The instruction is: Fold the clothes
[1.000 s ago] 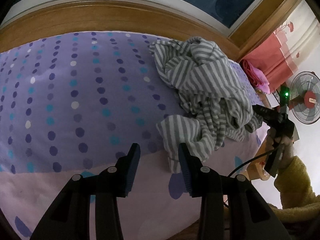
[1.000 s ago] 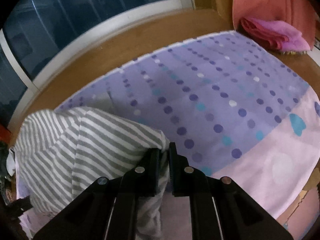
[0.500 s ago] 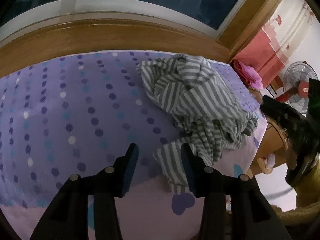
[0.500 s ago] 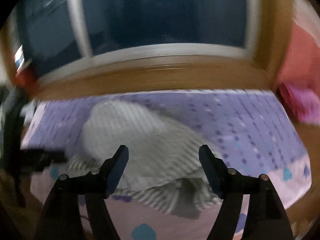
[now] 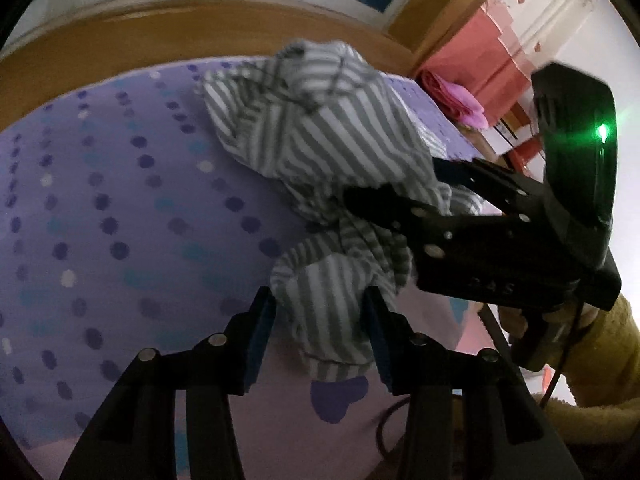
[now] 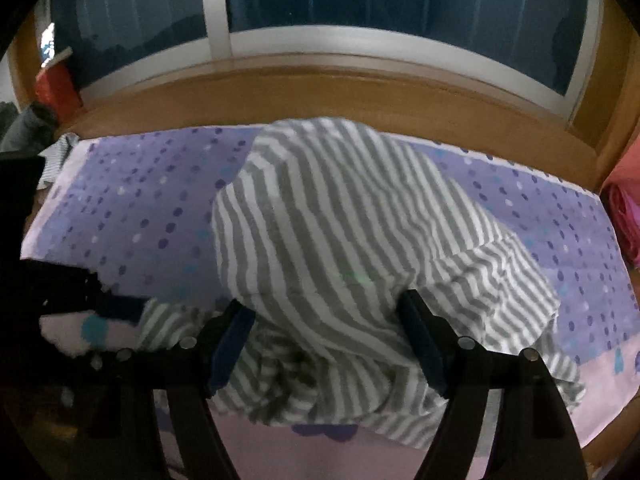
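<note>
A grey-and-white striped garment [image 5: 320, 140] lies crumpled in a heap on the purple dotted bedsheet [image 5: 100, 208]. One loose striped flap [image 5: 324, 304] of it sits between the fingers of my left gripper [image 5: 320, 320], which stands partly open around it; I see no pinch. My right gripper [image 6: 326, 340] is open wide, low against the near side of the heap [image 6: 340, 232], with cloth bulging between its fingers. In the left wrist view the right gripper [image 5: 396, 184] reaches in from the right over the garment. The left gripper's dark body [image 6: 64, 292] shows at the left edge of the right wrist view.
A wooden ledge [image 6: 320, 92] and a dark window run behind the bed. Folded pink cloth [image 5: 460, 100] lies at the far right corner by a red curtain [image 5: 480, 56]. A person's yellow-brown fleece sleeve [image 5: 600, 360] holds the right gripper. The sheet's pale pink border [image 6: 600, 380] marks the near edge.
My right gripper let go of the striped cloth, opened wide and swung round to face the heap. My left gripper moved in until the striped flap lay between its fingers.
</note>
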{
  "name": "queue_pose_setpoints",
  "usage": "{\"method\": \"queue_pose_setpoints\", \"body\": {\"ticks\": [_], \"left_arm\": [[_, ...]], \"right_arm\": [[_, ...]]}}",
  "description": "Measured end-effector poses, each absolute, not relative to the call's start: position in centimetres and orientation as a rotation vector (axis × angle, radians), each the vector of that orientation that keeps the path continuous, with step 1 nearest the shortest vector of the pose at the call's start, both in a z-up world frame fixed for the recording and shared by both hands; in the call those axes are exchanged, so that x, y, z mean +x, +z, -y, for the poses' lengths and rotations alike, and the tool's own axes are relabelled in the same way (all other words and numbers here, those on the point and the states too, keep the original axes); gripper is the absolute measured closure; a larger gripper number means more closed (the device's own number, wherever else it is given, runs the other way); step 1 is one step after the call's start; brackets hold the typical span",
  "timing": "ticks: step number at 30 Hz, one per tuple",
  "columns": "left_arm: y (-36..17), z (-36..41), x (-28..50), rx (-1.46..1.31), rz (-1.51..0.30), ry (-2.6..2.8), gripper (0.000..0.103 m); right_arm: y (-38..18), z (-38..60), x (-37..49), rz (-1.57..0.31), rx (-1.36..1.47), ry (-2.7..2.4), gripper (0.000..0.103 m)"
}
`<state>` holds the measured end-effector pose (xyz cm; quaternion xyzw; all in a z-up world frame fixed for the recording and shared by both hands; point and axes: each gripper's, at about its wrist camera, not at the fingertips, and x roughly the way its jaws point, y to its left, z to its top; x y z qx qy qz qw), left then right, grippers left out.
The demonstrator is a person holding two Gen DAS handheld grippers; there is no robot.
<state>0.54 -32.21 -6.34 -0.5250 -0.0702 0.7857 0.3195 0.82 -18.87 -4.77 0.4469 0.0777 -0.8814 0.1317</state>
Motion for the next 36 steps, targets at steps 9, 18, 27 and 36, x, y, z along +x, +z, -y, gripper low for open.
{"method": "queue_pose_setpoints", "body": {"ticks": [9,18,27,36], "left_arm": [[-7.9,30.9,0.7,-1.407,0.170,2.042,0.051],[-7.4,30.0,1.0,-1.333,0.210,2.120,0.087],[1.7,36.5,4.8,-1.045,0.340,2.341,0.089],[8.3,44.1,8.2,-0.874,0.396,2.570,0.089]], "right_arm": [[-5.6,19.1,0.6,-0.194,1.335,-2.578,0.028],[-5.8,17.7,-0.5,-0.111,1.327,-2.594,0.070],[1.5,15.2,2.1,0.122,1.104,-2.564,0.079],[6.7,17.1,3.8,0.342,0.915,-2.289,0.078]]}}
